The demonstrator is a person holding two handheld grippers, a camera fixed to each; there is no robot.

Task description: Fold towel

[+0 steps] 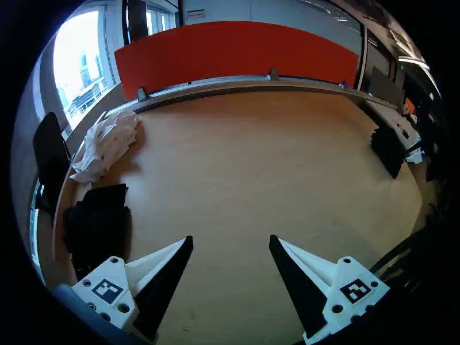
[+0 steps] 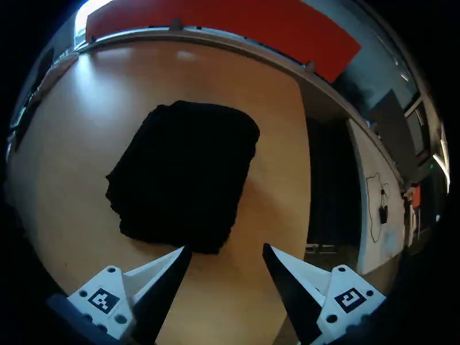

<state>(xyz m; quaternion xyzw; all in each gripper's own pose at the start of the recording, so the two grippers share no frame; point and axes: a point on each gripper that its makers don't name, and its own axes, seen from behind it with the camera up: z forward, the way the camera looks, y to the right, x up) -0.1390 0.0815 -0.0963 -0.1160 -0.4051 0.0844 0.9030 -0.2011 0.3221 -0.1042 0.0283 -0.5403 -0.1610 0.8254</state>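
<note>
1. before reaching for any cloth, note both tools as open and empty: left gripper with fingers spread above the bare table, right gripper with fingers spread just short of a black towel, touching nothing.
2. find the black towel lying flat on the wood in the right gripper view: a squarish, layered bundle toward the table's right side, near hem just beyond the fingertips.
3. find more fabric in the left gripper view: a crumpled white cloth at the far left corner, a dark heap nearer along the left edge, a dark bundle at the right edge, possibly the same black towel, hard to tell.
4. expect soft, limp, light material: no stiffness, sagging from any pinch point, some slide over the smooth wood, decent bite against the pads, nothing fragile.
5. judge the black towel as looking folded, the white cloth as plainly unfolded and likely the piece in need of work.
6. take hold at corners or along a hem, one gripper per corner, never at the thick middle.
7. for the crumpled piece, pinch an outer edge, lift, let hang, then hunt for corners.
8. beware of catching several layers at once or dragging a whole bundle across the table.
</note>
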